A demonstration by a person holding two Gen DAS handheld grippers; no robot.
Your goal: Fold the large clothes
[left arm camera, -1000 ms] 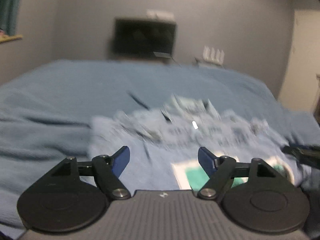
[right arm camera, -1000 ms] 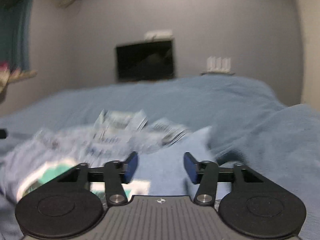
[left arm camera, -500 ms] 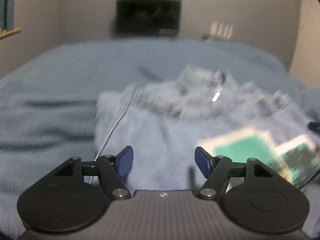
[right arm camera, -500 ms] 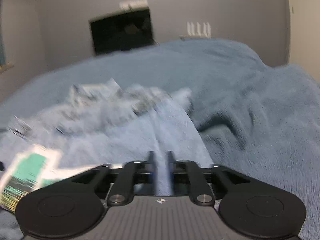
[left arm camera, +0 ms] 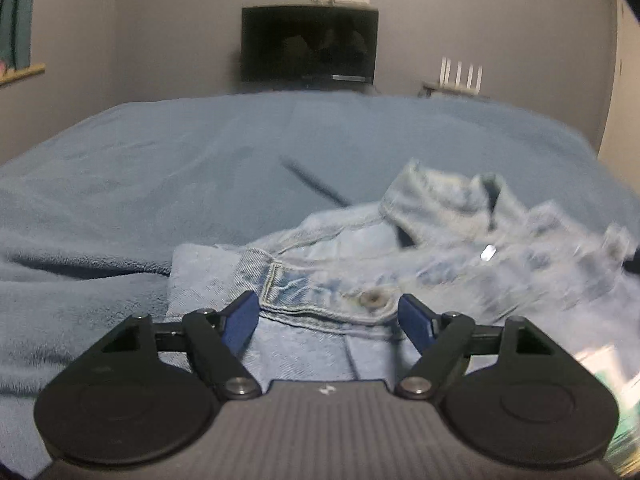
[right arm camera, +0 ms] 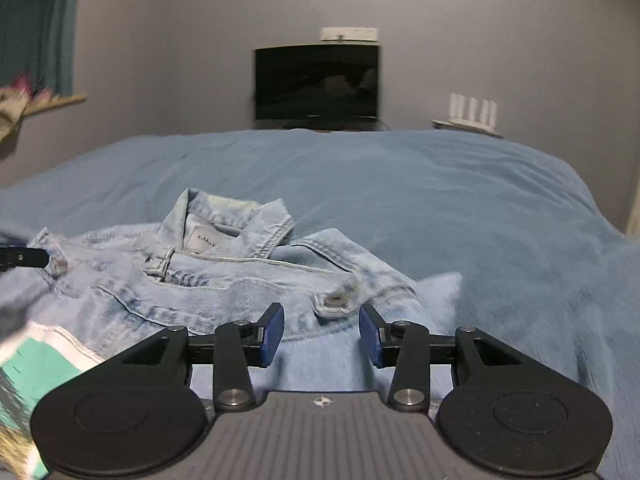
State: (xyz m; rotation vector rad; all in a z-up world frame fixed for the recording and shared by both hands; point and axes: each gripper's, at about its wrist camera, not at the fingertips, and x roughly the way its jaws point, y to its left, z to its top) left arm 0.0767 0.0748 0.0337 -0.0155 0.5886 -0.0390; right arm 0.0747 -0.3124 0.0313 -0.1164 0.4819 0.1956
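A blue blanket point(right arm camera: 440, 200) covers the bed. A denim jacket point(right arm camera: 224, 280) lies just ahead of both tools. Left gripper point(left arm camera: 326, 320) and right gripper point(right arm camera: 322, 334) gape, holding nothing. Folding looks midway; next, each should pinch the cuff before it.

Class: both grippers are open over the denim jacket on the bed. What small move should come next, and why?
Probably close the left gripper on the buttoned cuff lying between its open jaws; the right gripper is likewise open at the denim jacket.
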